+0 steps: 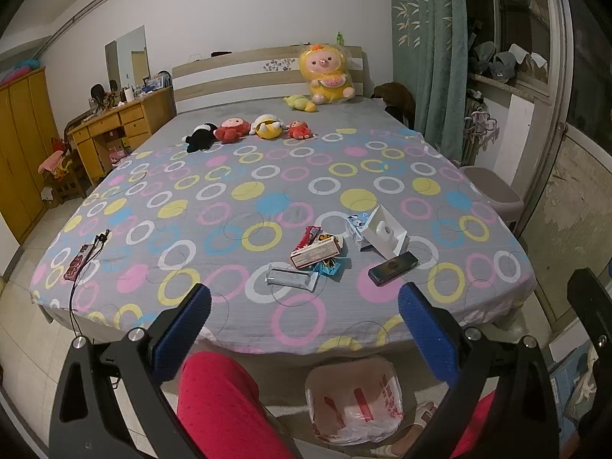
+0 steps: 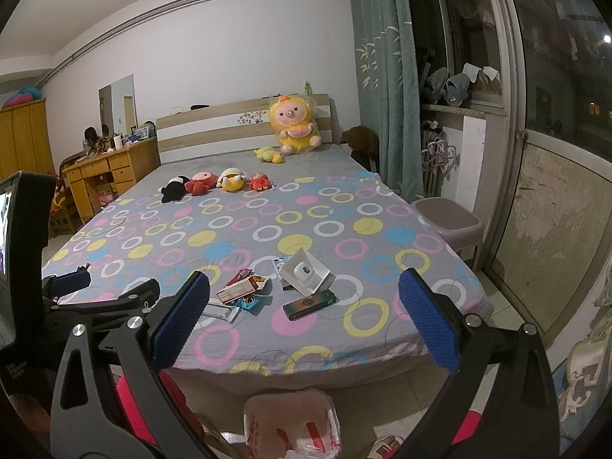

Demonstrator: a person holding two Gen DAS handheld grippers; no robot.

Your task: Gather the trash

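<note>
We note wrappers and boxes (image 1: 316, 253) clustered on the bed (image 1: 214, 206), plastic bag (image 1: 354, 401) on floor below; both our grippers (image 1: 304, 311) (image 2: 304, 308) wide open, empty.

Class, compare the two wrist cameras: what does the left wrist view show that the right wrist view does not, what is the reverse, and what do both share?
Only the left wrist view shows the power strip with its cable near the bed's left edge, and the whole silver wrapper.

Only the right wrist view shows the left gripper from the side, and the night window.

Both show the right gripper open and empty, the dark box, the white open box, the plastic bag on the floor, and the lidded bin.
</note>
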